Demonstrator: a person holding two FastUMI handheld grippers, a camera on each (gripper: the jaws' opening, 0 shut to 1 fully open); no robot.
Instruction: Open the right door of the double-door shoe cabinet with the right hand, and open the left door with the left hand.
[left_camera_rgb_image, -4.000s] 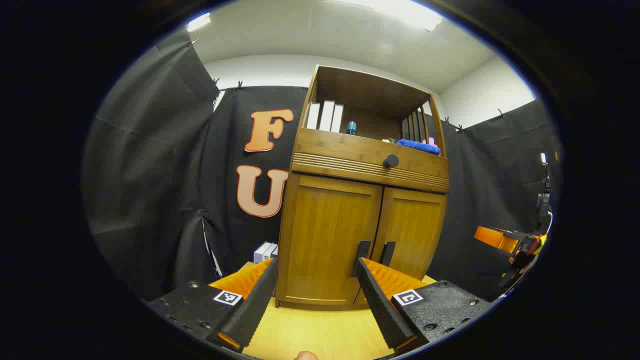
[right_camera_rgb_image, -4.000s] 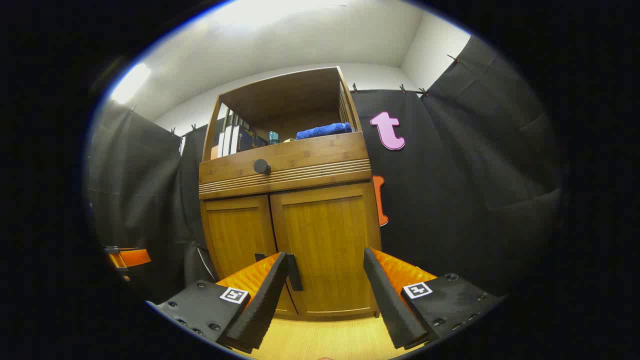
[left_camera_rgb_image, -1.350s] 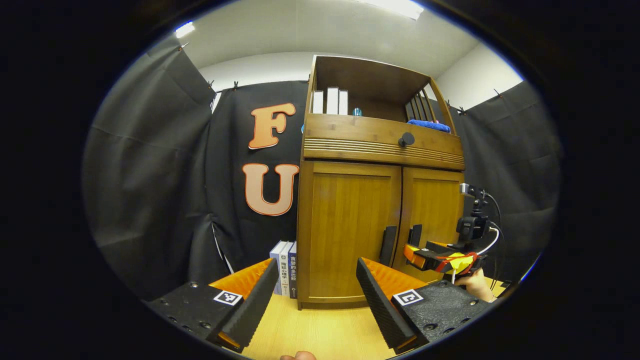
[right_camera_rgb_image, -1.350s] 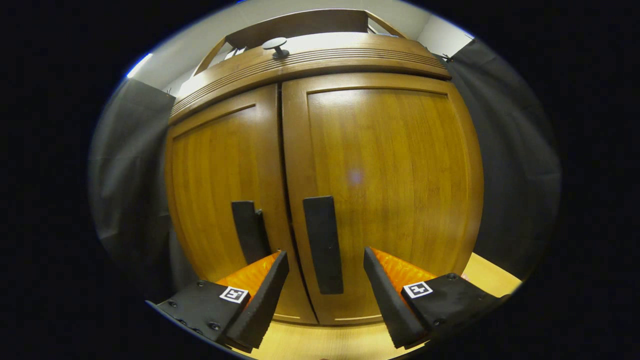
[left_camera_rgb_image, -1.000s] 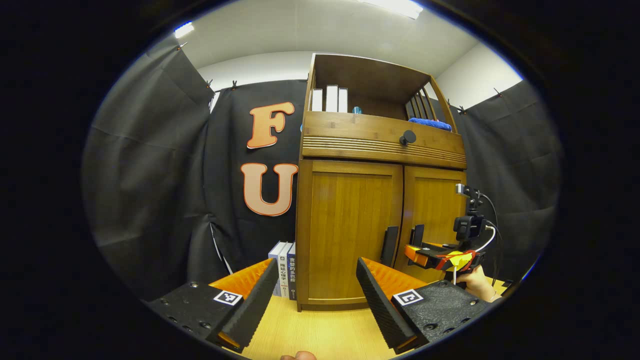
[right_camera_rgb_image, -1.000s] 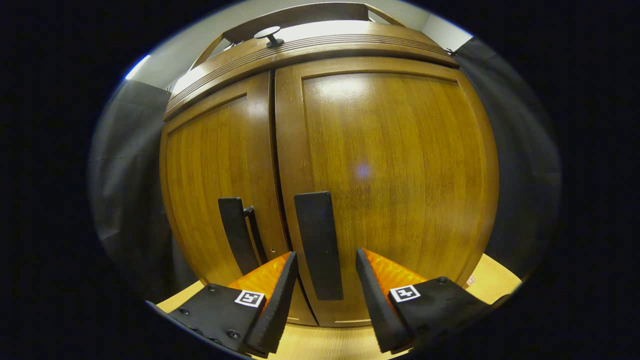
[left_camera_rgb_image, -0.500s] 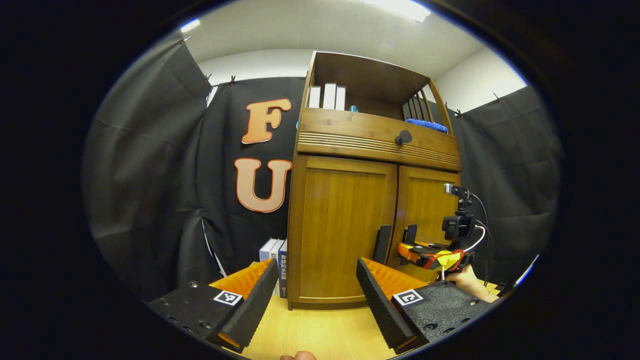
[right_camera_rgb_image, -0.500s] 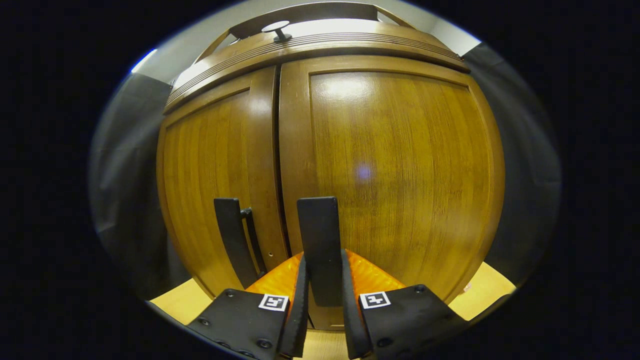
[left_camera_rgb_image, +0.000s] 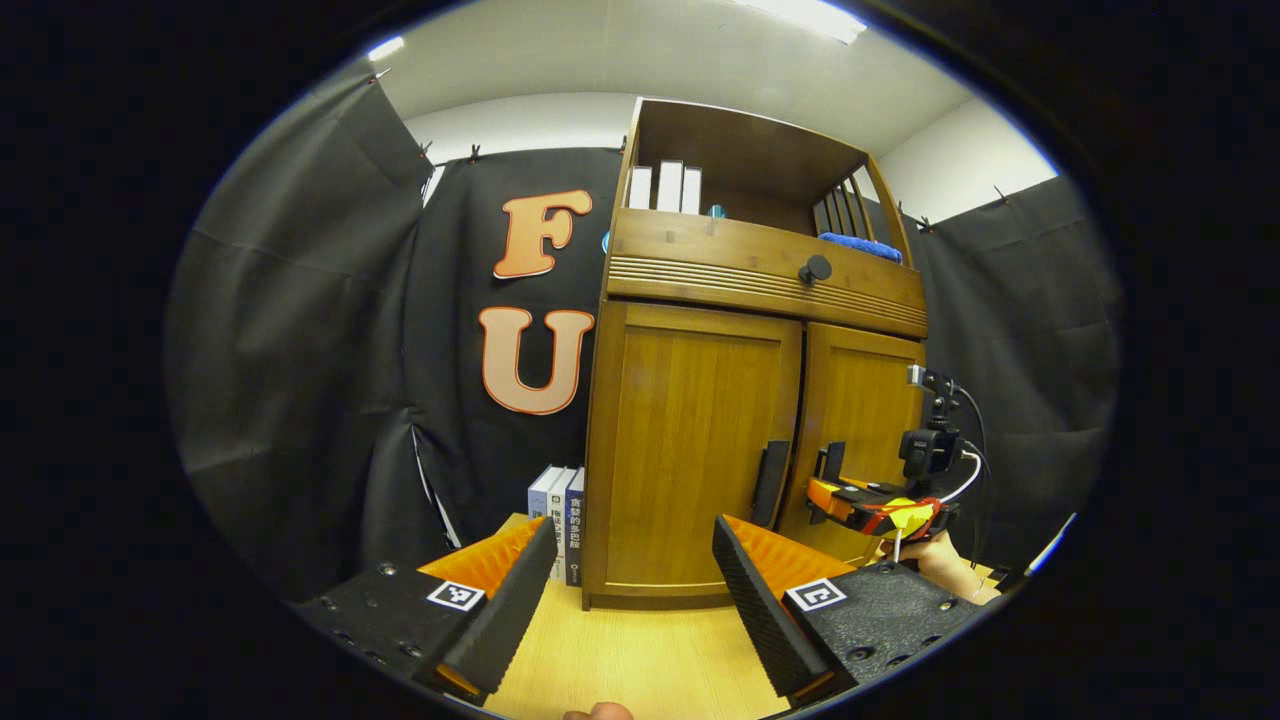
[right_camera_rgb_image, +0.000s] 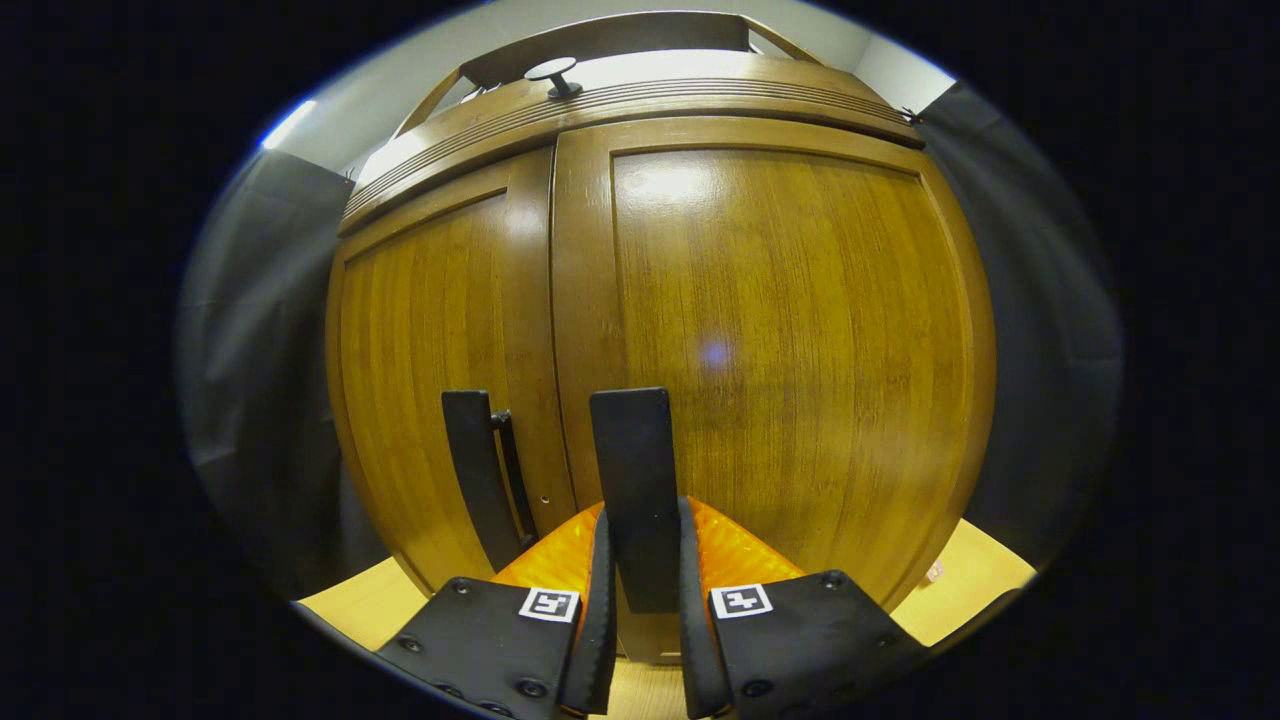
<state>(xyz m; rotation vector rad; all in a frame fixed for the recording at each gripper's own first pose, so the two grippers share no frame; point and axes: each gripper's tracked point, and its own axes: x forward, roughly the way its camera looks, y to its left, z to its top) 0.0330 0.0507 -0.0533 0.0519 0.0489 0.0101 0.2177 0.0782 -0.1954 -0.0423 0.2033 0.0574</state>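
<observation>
The wooden shoe cabinet (left_camera_rgb_image: 760, 300) stands ahead with both doors looking closed. In the right gripper view, my right gripper (right_camera_rgb_image: 643, 530) is shut on the dark vertical handle (right_camera_rgb_image: 632, 470) of the right door (right_camera_rgb_image: 800, 330), one finger pressing on each side. The left door (right_camera_rgb_image: 430, 330) and its handle (right_camera_rgb_image: 470, 470) sit just to the left, untouched. In the left gripper view, my left gripper (left_camera_rgb_image: 632, 540) is open and holds nothing. It hangs well back from the left door (left_camera_rgb_image: 690, 450) and its handle (left_camera_rgb_image: 770, 483). The right gripper (left_camera_rgb_image: 822, 492) shows there at the right door's handle (left_camera_rgb_image: 835, 458).
Several books (left_camera_rgb_image: 558, 520) stand on the light wooden surface (left_camera_rgb_image: 640, 650) against the cabinet's left side. A drawer with a round knob (left_camera_rgb_image: 815, 268) runs above the doors. White binders (left_camera_rgb_image: 665, 188) and a blue cloth (left_camera_rgb_image: 860, 245) sit on the open shelf. A hand (left_camera_rgb_image: 940, 565) holds the right gripper.
My right gripper moved up to the right door's handle and closed its fingers on it. The left gripper stayed open and only drifted slightly.
</observation>
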